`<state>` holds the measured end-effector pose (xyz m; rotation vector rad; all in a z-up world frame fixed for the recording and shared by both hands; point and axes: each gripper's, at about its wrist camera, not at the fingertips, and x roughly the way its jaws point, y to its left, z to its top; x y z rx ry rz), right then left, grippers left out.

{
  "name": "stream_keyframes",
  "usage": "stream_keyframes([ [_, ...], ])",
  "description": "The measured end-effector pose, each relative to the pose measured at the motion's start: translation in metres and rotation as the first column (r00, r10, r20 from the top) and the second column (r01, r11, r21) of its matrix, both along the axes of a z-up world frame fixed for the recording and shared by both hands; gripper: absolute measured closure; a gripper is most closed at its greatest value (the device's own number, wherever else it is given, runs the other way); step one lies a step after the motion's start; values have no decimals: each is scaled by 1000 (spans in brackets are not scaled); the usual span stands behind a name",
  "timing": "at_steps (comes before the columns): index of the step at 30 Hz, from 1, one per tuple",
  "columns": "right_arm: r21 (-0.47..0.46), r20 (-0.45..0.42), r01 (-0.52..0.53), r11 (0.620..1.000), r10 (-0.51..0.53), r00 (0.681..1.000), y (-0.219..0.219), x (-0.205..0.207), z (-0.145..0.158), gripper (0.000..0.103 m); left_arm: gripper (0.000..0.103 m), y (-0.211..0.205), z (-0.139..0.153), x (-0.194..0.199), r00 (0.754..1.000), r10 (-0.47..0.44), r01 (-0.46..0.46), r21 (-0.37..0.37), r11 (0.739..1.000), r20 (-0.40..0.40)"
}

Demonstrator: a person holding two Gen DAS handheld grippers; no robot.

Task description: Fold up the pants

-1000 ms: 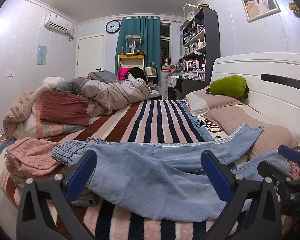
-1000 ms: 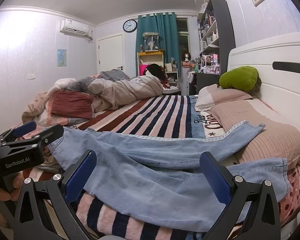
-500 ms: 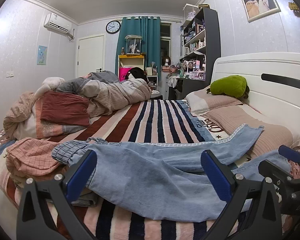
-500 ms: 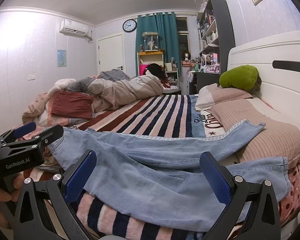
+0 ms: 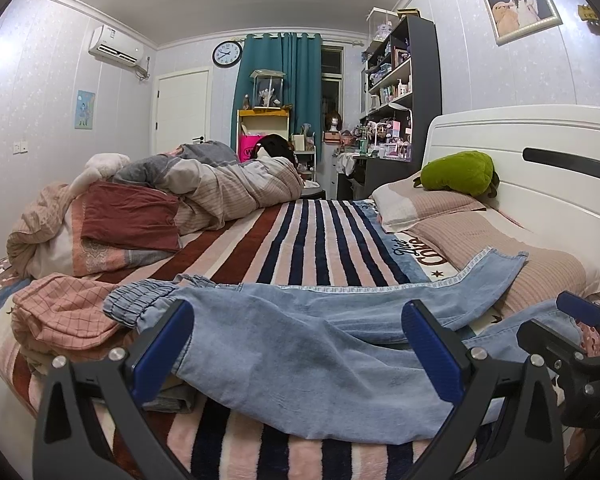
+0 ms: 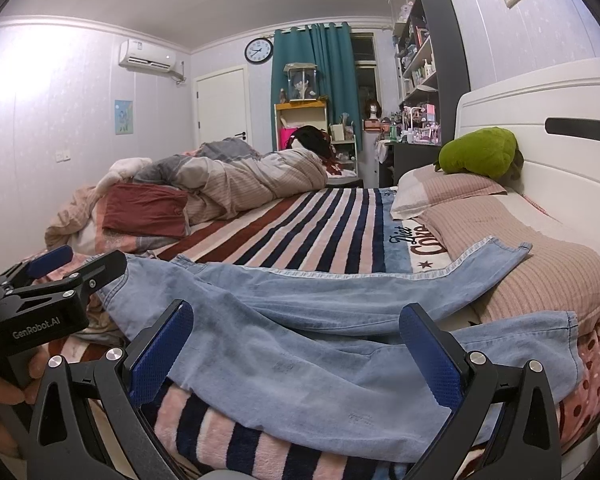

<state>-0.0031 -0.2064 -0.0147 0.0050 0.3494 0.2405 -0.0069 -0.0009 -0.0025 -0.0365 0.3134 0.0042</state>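
Left wrist view: left gripper [image 5: 300, 344], fingers spread wide, holding nothing, poised low at the near edge of the bed; blue pads [image 5: 162, 346] frame the pants [image 5: 300, 336] just ahead. Pants: light blue denim, unfolded, lying crosswise on the striped blanket [image 5: 312, 236], elastic waistband [image 5: 140, 300] ahead-left of the gripper, both legs running off to its right, the farther leg's hem up on a ribbed pillow [image 5: 540, 272]. Checked pink cloth [image 5: 60, 312] bunched just left of the waistband. Right gripper [image 5: 580, 340] enters at the right edge, beside the nearer leg's end; its opening cannot be told from here. Far ahead: heaped quilt [image 5: 228, 188], green plush [image 5: 458, 174] against the headboard [image 5: 540, 152], wall clock [image 5: 227, 54], teal curtain [image 5: 296, 80]. Right wrist view: right gripper [image 6: 300, 354], fingers likewise spread and empty, pads [image 6: 430, 352] standing over the nearer leg [image 6: 340, 364]; that leg's hem [image 6: 572, 332] lies to the gripper's right by the bed edge. Left gripper [image 6: 52, 288] sits to its left, at the waistband end of the pants [image 6: 284, 292], held by a hand [image 6: 0, 400].
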Motion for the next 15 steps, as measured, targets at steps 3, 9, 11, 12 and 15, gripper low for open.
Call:
stream_keyframes([
  [3,1,-1,0,1000,0,1000,0,0,0,0,1,0,0,0,1000,0,0,1,1000,-1],
  [9,2,-3,2,1000,-2,1000,-1,0,0,1,1,0,0,0,1000,0,0,1,1000,1],
  [11,15,0,-2,1000,2,1000,-2,0,0,1,1,0,0,1,1000,5,-5,9,1000,-3],
  [12,31,7,-10,999,10,1000,-3,0,1,1,1,-1,-1,1,1000,6,-6,11,1000,-5],
  [15,87,-7,-38,996,39,999,-8,4,0,1,1,-1,-4,5,1000,13,-12,19,1000,-12],
])
